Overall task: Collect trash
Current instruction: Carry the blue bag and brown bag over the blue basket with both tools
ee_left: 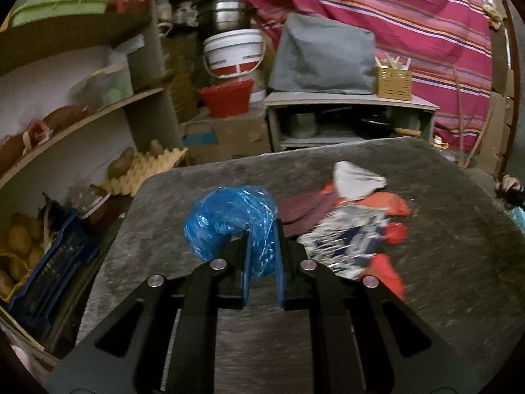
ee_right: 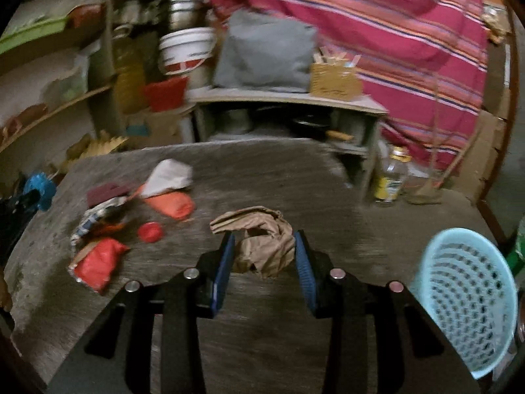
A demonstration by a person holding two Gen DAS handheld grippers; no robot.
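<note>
My left gripper (ee_left: pixel 262 229) is shut on a crumpled blue plastic bag (ee_left: pixel 229 216) above the grey table (ee_left: pixel 459 262). That bag and gripper also show far left in the right wrist view (ee_right: pixel 39 190). My right gripper (ee_right: pixel 265 243) has its jaws around a crumpled brown paper bag (ee_right: pixel 262 239), pads touching its sides. More trash lies on the table: a white paper (ee_right: pixel 169 177), orange wrappers (ee_right: pixel 174 205), a red cap (ee_right: pixel 150 231), a silver-blue foil wrapper (ee_left: pixel 344 239) and a maroon piece (ee_left: pixel 305 210). A light blue perforated basket (ee_right: pixel 466 298) stands at the right.
Shelves with potatoes and an egg tray (ee_left: pixel 144 170) stand at the left. A low cabinet (ee_left: pixel 351 121) with a grey bag and a wicker box sits behind the table, beside buckets (ee_left: pixel 233 52). A striped cloth (ee_left: pixel 410 32) hangs behind. A yellow-labelled jar (ee_right: pixel 390 180) stands on the floor.
</note>
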